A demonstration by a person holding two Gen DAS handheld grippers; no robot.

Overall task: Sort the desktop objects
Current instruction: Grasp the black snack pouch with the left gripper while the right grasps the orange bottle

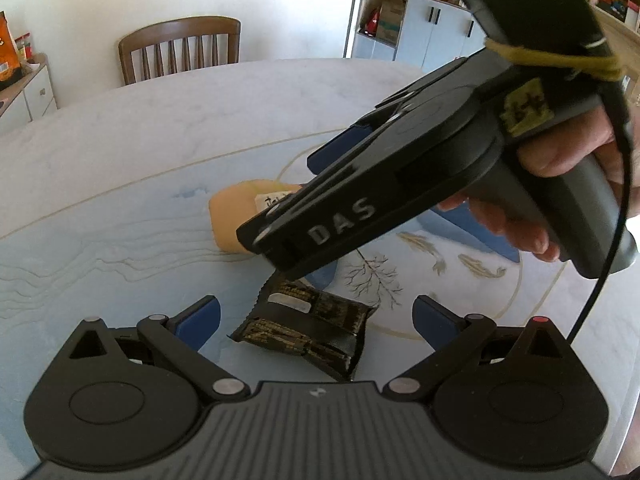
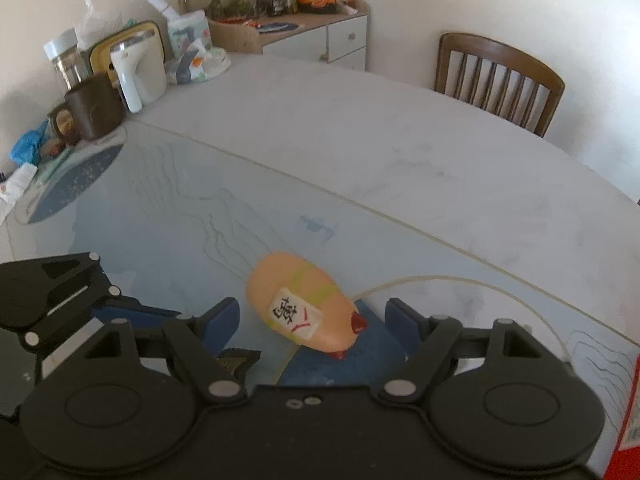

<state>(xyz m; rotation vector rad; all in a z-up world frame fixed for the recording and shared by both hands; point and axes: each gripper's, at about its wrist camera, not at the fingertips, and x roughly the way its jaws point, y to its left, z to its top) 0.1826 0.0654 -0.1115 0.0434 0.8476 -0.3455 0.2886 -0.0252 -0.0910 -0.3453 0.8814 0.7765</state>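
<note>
A black packet with gold print [image 1: 308, 332] lies flat on the table, just ahead of and between the spread fingers of my left gripper [image 1: 318, 316], which is open and does not touch it. Farther off rests a peach-coloured oval toy [image 1: 232, 216] with a white label. The right gripper's body, held by a hand [image 1: 560, 152], hangs over that toy. In the right wrist view the peach toy [image 2: 280, 280] lies between the fingers of my right gripper [image 2: 314, 322], which is open with the pads apart from it. Only a corner of the black packet [image 2: 236, 364] shows there.
The table [image 2: 400, 152] carries a pale printed mat. At its far left corner stand a brown mug [image 2: 94, 106], a glass jar [image 2: 66, 60] and a white appliance [image 2: 138, 68]. A wooden chair [image 2: 500, 80] is at the far edge. A red item [image 2: 628, 420] sits at the lower right.
</note>
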